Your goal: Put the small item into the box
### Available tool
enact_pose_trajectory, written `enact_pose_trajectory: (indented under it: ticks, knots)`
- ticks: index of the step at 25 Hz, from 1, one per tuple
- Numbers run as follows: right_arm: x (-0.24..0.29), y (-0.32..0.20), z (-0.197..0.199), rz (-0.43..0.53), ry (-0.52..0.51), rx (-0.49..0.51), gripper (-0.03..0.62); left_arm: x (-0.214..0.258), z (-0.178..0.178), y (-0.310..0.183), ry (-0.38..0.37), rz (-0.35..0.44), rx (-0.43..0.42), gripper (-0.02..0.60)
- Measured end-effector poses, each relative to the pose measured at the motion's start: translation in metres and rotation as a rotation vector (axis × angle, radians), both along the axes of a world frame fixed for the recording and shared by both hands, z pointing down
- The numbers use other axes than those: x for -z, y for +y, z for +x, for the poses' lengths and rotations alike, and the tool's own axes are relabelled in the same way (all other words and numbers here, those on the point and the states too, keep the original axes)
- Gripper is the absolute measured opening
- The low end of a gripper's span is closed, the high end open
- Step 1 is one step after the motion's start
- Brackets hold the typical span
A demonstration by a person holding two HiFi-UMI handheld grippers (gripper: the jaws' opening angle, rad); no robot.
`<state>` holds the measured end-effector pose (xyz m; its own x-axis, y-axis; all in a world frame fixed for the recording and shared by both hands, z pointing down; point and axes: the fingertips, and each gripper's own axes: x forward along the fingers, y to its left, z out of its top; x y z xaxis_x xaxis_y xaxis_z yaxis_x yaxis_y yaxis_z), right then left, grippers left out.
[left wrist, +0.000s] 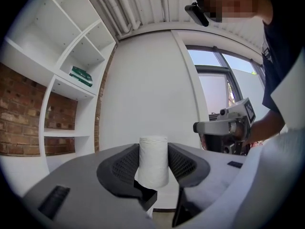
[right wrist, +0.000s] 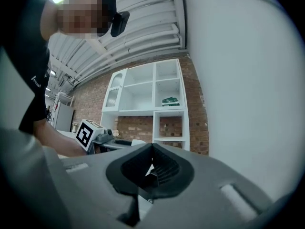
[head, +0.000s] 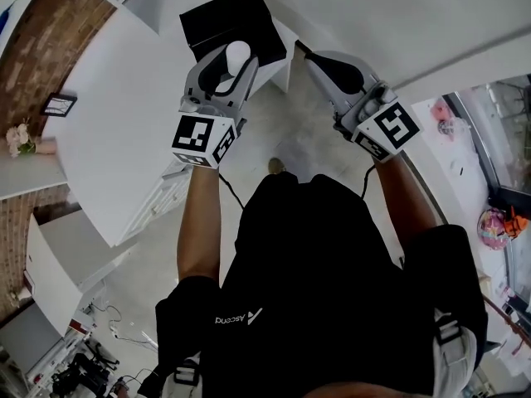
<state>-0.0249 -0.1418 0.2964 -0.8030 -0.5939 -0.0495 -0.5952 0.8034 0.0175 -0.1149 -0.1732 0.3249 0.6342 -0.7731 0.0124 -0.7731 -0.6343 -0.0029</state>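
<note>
Left gripper (left wrist: 153, 150) is level and closed on the small item, a white roll (left wrist: 153, 162). The roll stands upright with a ribbed black pad pressed to each side, and its top pokes just above the jaw tips. From the head view, the roll (head: 237, 53) shows against the near edge of the black box (head: 217, 16). How high above the box it is, I cannot tell. The box sits on the far part of the white table (head: 116, 114), square and dark; whether it is open I cannot make out from here.

Over to the right gripper (right wrist: 151, 151): its jaws are pressed together at the tips with nothing between them. In the head view it is just right of the box's near right corner, beside the left gripper but apart from it, and it also points away from the person.

Beyond the grippers, a white shelf unit (right wrist: 152, 106) stands against a brick wall (right wrist: 198, 118), with a green packet (right wrist: 170, 100) lying in one upper compartment. The person's bare forearms (head: 199, 222) reach forward, one behind each gripper.
</note>
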Motion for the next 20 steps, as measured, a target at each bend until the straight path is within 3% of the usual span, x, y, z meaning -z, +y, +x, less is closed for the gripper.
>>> enact_pose_trajectory:
  ticks: [10,20]
  knots:
    - [-0.030,-0.066,-0.014,-0.047,0.055,-0.024,0.000,-0.042,0.001,-0.063,-0.060,-0.123,-0.057,0.176]
    - [-0.059,-0.121,-0.009,-0.086,0.081,0.014,0.001,-0.137,0.022,-0.120,-0.268,-0.460,-0.091,0.176]
